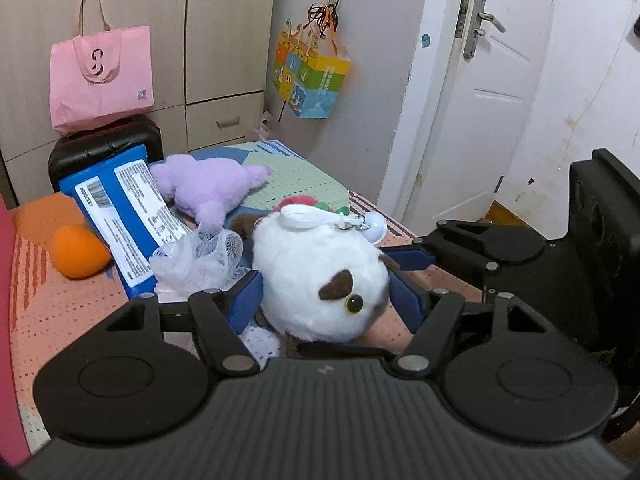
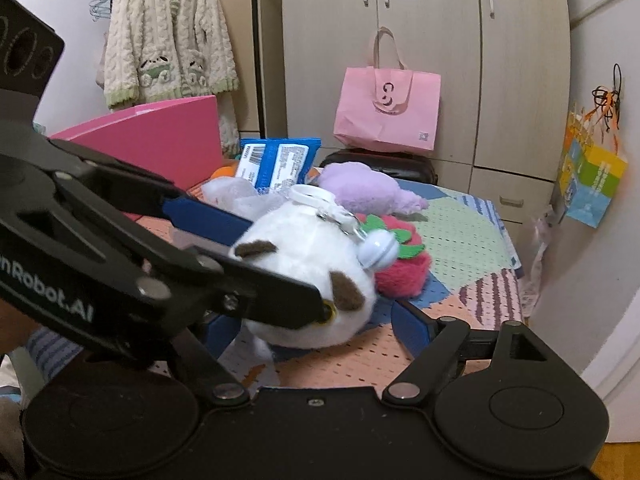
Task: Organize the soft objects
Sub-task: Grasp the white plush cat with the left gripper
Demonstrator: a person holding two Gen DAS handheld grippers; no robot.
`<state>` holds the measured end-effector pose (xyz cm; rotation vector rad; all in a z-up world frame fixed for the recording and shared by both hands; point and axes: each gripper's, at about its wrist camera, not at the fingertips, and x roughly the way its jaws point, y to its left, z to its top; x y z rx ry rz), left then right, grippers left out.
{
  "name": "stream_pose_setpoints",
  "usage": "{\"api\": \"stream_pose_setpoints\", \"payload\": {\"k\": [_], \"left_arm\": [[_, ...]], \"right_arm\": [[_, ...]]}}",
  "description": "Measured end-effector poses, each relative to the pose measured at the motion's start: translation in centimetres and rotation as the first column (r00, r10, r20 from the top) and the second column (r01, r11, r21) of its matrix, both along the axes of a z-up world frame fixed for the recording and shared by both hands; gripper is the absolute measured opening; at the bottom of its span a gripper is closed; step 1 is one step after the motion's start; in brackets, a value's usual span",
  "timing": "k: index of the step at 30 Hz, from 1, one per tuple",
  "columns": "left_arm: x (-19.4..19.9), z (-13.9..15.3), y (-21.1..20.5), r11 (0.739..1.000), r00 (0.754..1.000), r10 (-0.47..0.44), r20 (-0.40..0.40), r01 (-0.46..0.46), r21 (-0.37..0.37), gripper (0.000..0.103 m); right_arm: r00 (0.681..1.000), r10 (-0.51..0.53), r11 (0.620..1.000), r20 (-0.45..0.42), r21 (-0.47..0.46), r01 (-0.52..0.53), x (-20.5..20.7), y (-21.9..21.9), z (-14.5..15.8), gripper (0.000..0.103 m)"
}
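A white round plush toy (image 1: 316,276) with brown patches and a white key ring sits between the blue pads of my left gripper (image 1: 324,296), which is shut on it. The plush also shows in the right wrist view (image 2: 308,264). My right gripper (image 2: 316,320) is open around the plush from the other side; its fingers (image 1: 412,258) show beside the plush in the left view. A purple plush (image 1: 208,184), a red and green plush (image 2: 400,264), a white mesh sponge (image 1: 200,260) and an orange ball (image 1: 78,252) lie on the patterned table (image 1: 60,312).
A blue packet (image 1: 124,216) leans by the sponge. A pink box (image 2: 160,140) stands at the table's left. A black suitcase (image 1: 104,144) with a pink bag (image 1: 100,76) stands behind. A wardrobe, a white door (image 1: 480,92) and a hanging colourful bag (image 1: 312,76) surround the table.
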<state>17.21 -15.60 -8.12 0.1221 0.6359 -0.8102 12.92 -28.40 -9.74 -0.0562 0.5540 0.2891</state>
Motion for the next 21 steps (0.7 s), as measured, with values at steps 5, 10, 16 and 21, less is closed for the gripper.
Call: {"api": "stream_pose_setpoints", "payload": {"k": [5,10,16,21], "left_arm": [[-0.6,-0.1,0.1,1.000,1.000,0.013,0.009,-0.013,-0.001,0.063],[-1.4,0.0,0.1,1.000,1.000,0.004,0.001,-0.004,-0.008,0.063],[-2.3,0.2,0.8,1.000,0.999,0.005,-0.049,-0.006,-0.030,0.063],[-3.1,0.5,1.2,0.999,0.996,0.014,-0.088,-0.017,-0.035,0.063]], "right_arm": [[0.999,-0.013,1.000,0.030,0.004,0.012,-0.6,0.7,-0.1,0.080],[0.996,-0.049,0.998,0.072,-0.032,0.051,-1.9,1.9,0.4,0.079],[0.997,-0.061,0.998,0.048,-0.022,0.062,-3.1,2.1,1.1,0.074],[0.998,-0.064,0.998,0.015,-0.004,0.064,-4.0,2.2,1.5,0.073]]}}
